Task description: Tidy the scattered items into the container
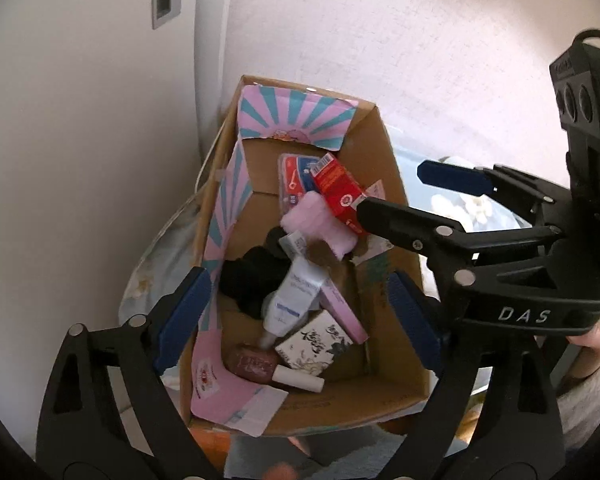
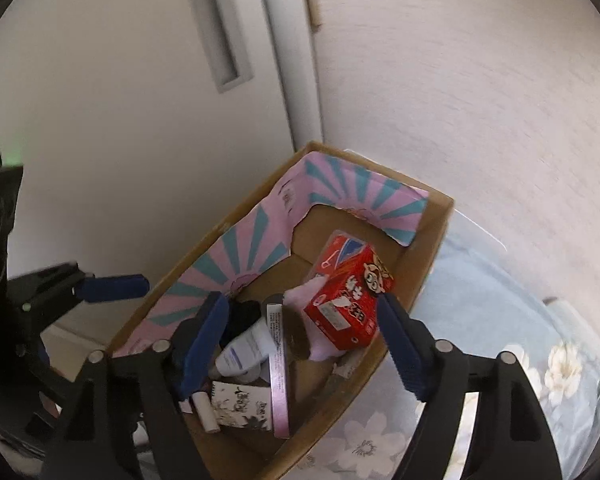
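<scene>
Both tools (image 1: 296, 320) (image 2: 304, 344) hover splayed above box (image 1: 384, 152)

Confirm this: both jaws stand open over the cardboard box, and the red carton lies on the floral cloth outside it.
Not quite. The red carton lies inside the cardboard box, on top of the other items, as the right wrist view shows. The left gripper and right gripper do stand open over the box.

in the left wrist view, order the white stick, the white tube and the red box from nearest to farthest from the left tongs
1. White stick: lowest in the cardboard box, between the left tongs fingers.
2. White tube: mid-box, lying slantwise above the stick.
3. Red box: far end, on top of the pile, by the right tongs.
</scene>
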Available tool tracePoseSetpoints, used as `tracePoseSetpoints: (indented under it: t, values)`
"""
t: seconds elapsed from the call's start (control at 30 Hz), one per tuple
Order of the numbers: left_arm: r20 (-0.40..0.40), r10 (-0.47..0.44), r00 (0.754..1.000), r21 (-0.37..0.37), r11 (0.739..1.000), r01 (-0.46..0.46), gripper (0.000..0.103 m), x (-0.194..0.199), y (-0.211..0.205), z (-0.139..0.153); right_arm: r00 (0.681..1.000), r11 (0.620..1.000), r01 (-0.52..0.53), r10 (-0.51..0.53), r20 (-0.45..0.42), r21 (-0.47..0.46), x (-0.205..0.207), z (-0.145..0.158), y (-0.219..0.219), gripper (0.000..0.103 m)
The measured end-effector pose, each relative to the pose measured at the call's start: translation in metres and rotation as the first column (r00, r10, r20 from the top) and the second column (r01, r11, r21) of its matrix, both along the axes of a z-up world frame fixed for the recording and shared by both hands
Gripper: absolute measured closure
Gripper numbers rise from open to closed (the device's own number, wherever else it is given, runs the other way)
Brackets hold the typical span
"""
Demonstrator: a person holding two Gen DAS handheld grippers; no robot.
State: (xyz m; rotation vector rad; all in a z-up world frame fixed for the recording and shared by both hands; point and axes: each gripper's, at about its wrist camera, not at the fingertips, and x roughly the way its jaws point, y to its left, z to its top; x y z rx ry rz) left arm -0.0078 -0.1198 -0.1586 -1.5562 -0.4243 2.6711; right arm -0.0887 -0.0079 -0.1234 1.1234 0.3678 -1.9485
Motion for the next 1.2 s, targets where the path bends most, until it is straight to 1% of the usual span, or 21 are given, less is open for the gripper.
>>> tracePoseSetpoints:
  t: [0.07,0.23,0.37,0.5,0.7,0.83,0.93,1.0,1.2]
  values:
    - [0.006,-0.002,1.000,-0.009,1.000,0.002,0.008,0.000,0.001,0.003,0.999,1.000,0.019,-0.019,0.030,-0.015,-0.003,0.001,0.005,0.029]
    - [0.013,0.003,1.000,-0.035,0.999,-0.003,0.008,0.000,0.002,0.005,0.998,0.999,0.042,-0.041,0.051,-0.022,0.001,0.007,0.013,0.029]
    - [0.014,0.008,1.000,-0.042,0.999,-0.008,0.008,0.001,0.002,0.005,0.998,0.999,0.027,-0.026,0.049,-0.021,0.004,0.008,0.017,0.029]
    - [0.018,0.014,1.000,-0.037,0.999,-0.013,0.008,0.002,0.002,0.006,0.998,0.999,0.039,-0.038,0.046,-0.027,0.008,0.015,0.021,0.029]
    - [0.012,0.011,1.000,-0.057,0.998,-0.010,0.008,0.003,0.002,0.015,0.997,0.998,0.056,-0.054,0.055,-0.031,0.010,0.023,0.023,0.029]
    - [0.008,0.014,1.000,-0.078,0.997,-0.013,0.005,0.003,0.003,0.024,0.997,0.997,0.070,-0.068,0.044,-0.044,0.014,0.034,0.026,0.029]
    - [-0.008,0.013,1.000,-0.110,0.994,-0.014,0.001,0.004,0.006,0.034,0.995,0.994,0.096,-0.095,0.024,-0.052,0.017,0.044,0.032,0.029]
    - [-0.018,0.011,1.000,-0.136,0.991,-0.014,0.001,0.004,0.009,0.040,0.992,0.990,0.122,-0.122,0.015,-0.064,0.017,0.052,0.038,0.029]
    - [-0.027,-0.008,1.000,-0.152,0.988,0.004,0.001,-0.001,0.020,0.052,0.979,0.975,0.205,-0.206,-0.004,-0.084,0.016,0.071,0.061,0.029]
